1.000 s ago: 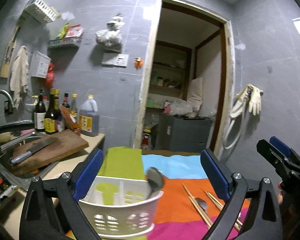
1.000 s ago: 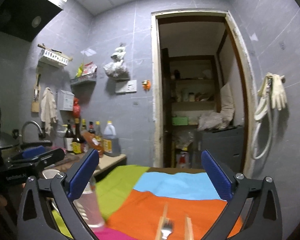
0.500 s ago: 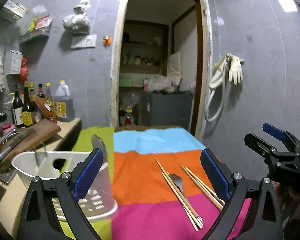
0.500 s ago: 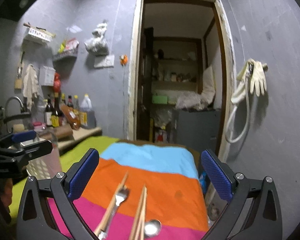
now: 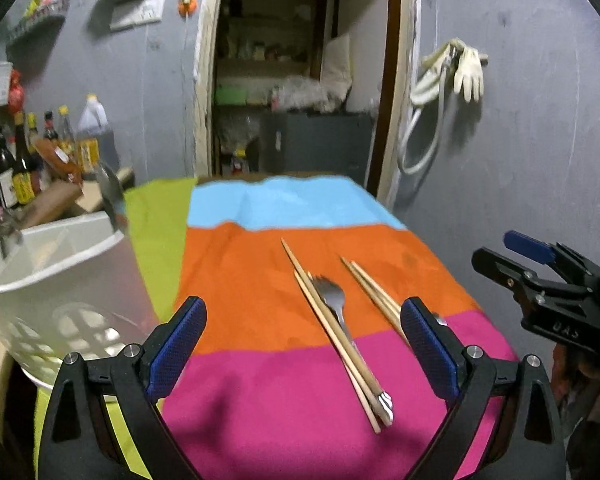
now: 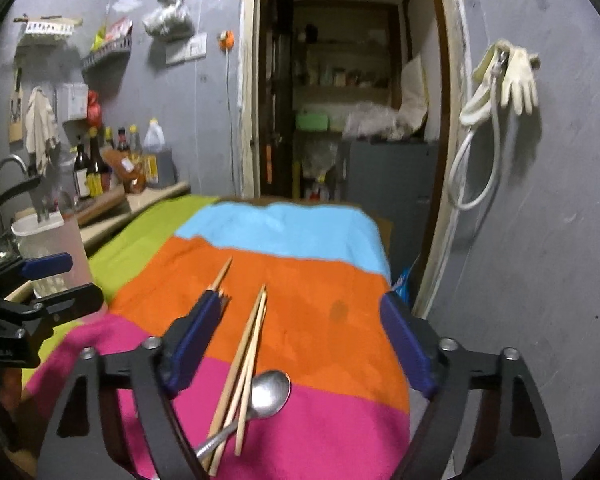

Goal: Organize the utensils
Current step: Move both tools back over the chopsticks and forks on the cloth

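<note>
The right gripper [image 6: 300, 344], jaws closing on nothing, is held nearest the chopsticks [image 6: 246, 356], lengthwise between them; left gripper [image 5: 302, 344] is spread empty

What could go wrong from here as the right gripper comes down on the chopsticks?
1. The right gripper is closing with nothing held; the chopsticks lie across the spoon, so the fingers may pinch both or scatter the pair.
2. The fork lies against the other chopsticks; a grasp there could drag both.
3. The basket sits at the table's left side, and the open left gripper could bump it.
</note>
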A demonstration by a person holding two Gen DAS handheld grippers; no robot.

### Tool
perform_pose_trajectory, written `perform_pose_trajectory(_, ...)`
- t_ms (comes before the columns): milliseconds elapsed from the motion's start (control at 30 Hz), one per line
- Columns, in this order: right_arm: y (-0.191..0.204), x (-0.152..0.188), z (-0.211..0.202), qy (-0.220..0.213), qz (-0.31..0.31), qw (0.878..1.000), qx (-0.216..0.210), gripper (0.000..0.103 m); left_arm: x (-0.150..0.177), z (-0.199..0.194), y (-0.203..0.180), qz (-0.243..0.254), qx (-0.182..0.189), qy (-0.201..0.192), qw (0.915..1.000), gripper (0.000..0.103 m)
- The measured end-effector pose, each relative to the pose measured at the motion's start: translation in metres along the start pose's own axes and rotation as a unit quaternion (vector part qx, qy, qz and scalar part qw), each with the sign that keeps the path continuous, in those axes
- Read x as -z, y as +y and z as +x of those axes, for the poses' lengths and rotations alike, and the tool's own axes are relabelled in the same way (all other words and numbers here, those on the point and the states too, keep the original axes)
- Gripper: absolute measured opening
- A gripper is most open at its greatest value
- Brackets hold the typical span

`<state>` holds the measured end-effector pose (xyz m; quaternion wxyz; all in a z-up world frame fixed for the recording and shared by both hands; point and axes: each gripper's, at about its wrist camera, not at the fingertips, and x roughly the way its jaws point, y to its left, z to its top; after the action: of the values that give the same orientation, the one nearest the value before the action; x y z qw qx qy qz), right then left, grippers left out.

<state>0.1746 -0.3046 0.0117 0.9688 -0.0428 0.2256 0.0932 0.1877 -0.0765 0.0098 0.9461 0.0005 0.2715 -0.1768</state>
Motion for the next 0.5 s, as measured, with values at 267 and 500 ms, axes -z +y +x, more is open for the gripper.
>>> perform_pose_trajectory(267,-0.005,0.009,0.025,0.069,-0.001,0.997,-0.036,0.05,0.005,0.031,0.003,-0.011,0.018,0.06,0.998,0.088)
perform_pose_trajectory(500,0.001,0.016,0.049,0.12,-0.015,0.991,-0.065,0.036,0.005,0.056,0.008,-0.019,0.033,0.108,0.9934,0.063)
